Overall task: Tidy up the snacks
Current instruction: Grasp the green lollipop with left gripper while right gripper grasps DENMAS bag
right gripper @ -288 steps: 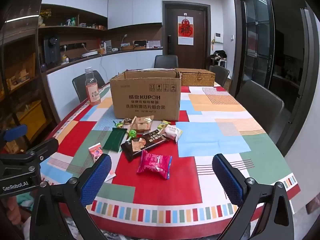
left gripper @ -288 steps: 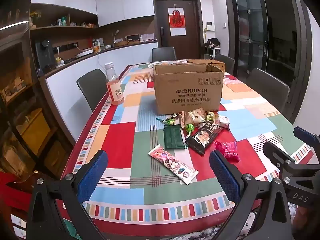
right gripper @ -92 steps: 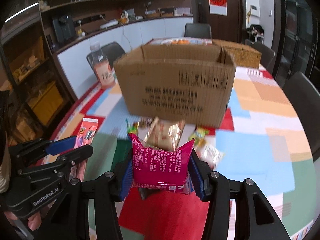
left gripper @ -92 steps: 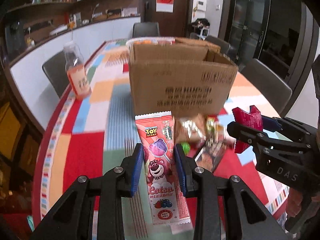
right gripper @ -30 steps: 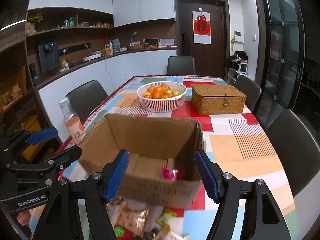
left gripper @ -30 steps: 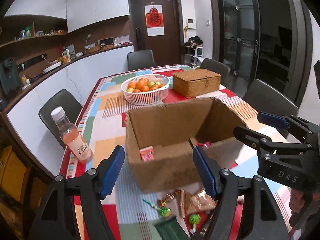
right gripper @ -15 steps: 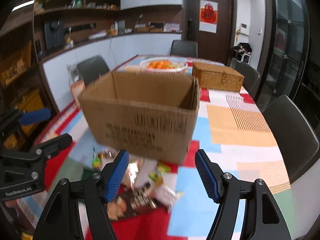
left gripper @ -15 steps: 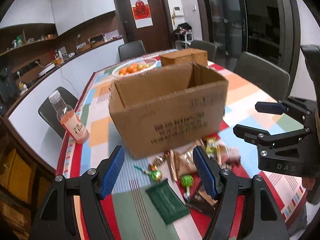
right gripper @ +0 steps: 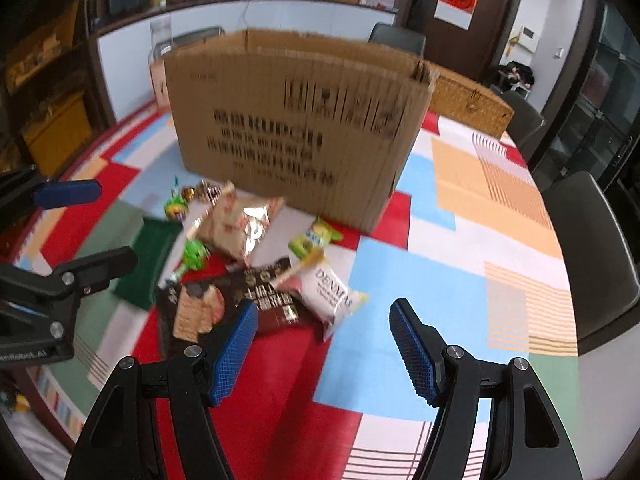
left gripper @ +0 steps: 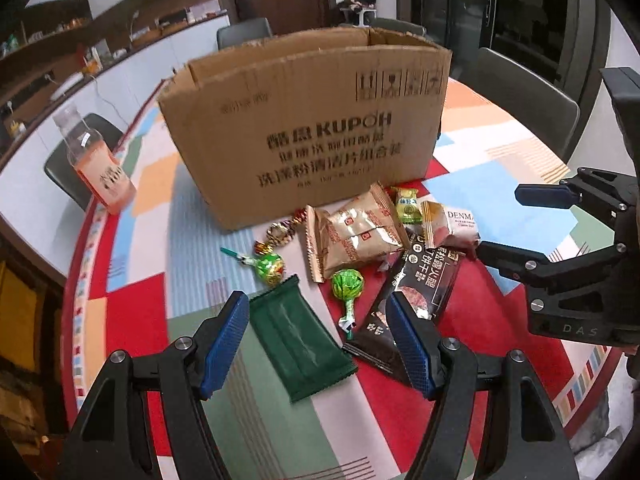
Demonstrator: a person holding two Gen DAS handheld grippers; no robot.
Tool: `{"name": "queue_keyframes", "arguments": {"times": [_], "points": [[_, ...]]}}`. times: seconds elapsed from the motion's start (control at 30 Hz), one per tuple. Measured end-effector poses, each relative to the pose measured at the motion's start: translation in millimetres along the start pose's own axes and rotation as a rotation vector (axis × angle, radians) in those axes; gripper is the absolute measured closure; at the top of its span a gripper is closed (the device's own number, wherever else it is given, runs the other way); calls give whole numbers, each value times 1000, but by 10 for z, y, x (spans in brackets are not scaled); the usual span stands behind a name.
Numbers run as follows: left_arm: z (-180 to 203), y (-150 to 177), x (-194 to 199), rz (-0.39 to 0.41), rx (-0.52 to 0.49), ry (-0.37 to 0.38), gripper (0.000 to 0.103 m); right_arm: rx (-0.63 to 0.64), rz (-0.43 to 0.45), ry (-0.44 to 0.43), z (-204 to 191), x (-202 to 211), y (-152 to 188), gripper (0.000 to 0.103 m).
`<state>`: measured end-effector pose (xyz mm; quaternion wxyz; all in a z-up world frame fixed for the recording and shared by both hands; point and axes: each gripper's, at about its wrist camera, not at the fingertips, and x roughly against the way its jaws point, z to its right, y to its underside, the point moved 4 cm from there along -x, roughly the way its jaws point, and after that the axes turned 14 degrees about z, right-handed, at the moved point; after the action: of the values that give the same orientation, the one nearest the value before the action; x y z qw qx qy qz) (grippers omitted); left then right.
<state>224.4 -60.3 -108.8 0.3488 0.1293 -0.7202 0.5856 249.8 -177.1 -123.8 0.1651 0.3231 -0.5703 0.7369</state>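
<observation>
Your left gripper [left gripper: 318, 336] has its jaws spread wide, holding nothing, above the green packet [left gripper: 302, 344] and the dark biscuit pack [left gripper: 416, 292]. Your right gripper [right gripper: 324, 344] is equally wide and empty, the white bag [right gripper: 330, 294] just ahead. Only the left view shows the bottle [left gripper: 98, 166]. Beyond both jaws stands the cardboard box [left gripper: 308, 120]; you cannot see inside.
</observation>
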Motion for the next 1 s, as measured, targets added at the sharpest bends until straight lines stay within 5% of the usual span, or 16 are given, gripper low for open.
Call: {"name": "queue_keyframes", "arguments": {"times": [0.4,0.87,1.0], "points": [[11,48,-446,-82,68,47,34,2,-60,-15,92,-348,57,34],[71,11,-752,-124,102,59,49,36,-82,-46,99,-615,17,34],[110,6,-819,-141,93,65,59,12,-96,-58,137,-671,36,45]]}}
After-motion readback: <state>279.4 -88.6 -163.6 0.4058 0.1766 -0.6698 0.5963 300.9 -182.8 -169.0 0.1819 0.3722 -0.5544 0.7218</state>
